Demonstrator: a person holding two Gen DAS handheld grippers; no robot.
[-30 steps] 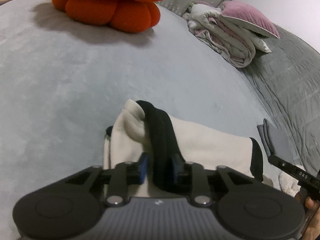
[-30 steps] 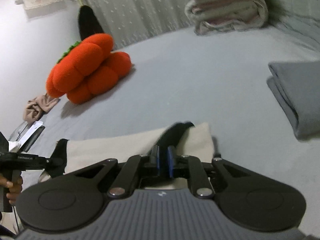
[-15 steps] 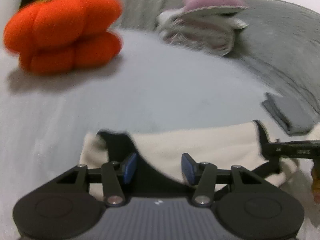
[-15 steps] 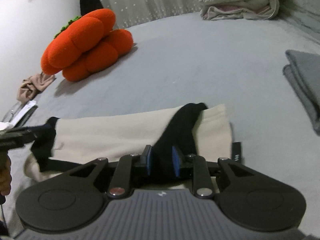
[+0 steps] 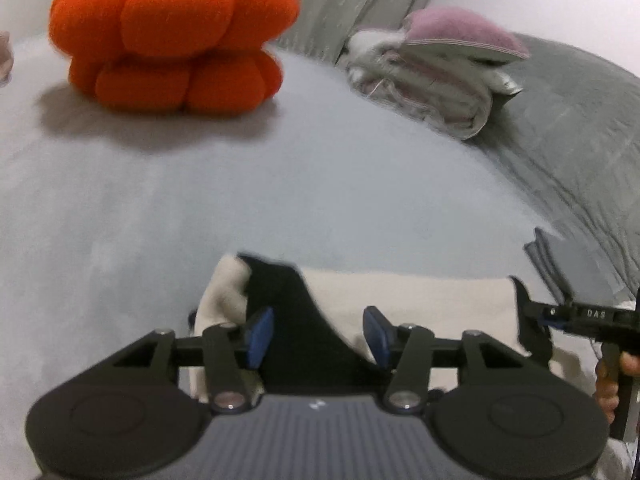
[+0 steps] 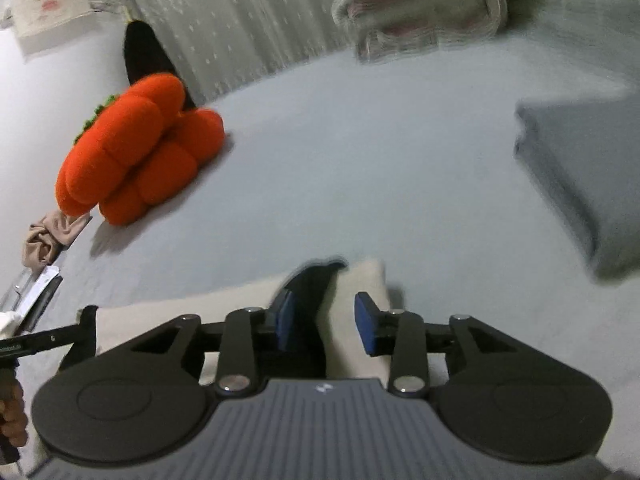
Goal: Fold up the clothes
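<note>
Moved: both my grippers, left (image 5: 318, 338) and right (image 6: 325, 322), just let go; jaws apart over the cream garment (image 5: 420, 300).
Around: orange cushion (image 5: 172, 36) far off, folded grey cloth (image 6: 588, 184) to the right.
Room: bare bedsheet (image 5: 280, 184) ahead.

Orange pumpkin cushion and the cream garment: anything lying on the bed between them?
Nothing. In both wrist views only bare grey bedding runs from the orange pumpkin cushion to the cream garment.

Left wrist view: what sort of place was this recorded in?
Most likely a bedroom at home, with the work done on a bed. A wide grey bed sheet fills the view, a rolled-up quilt with a pink pillow lies at the far end, and an orange pumpkin-shaped cushion sits nearby.
</note>
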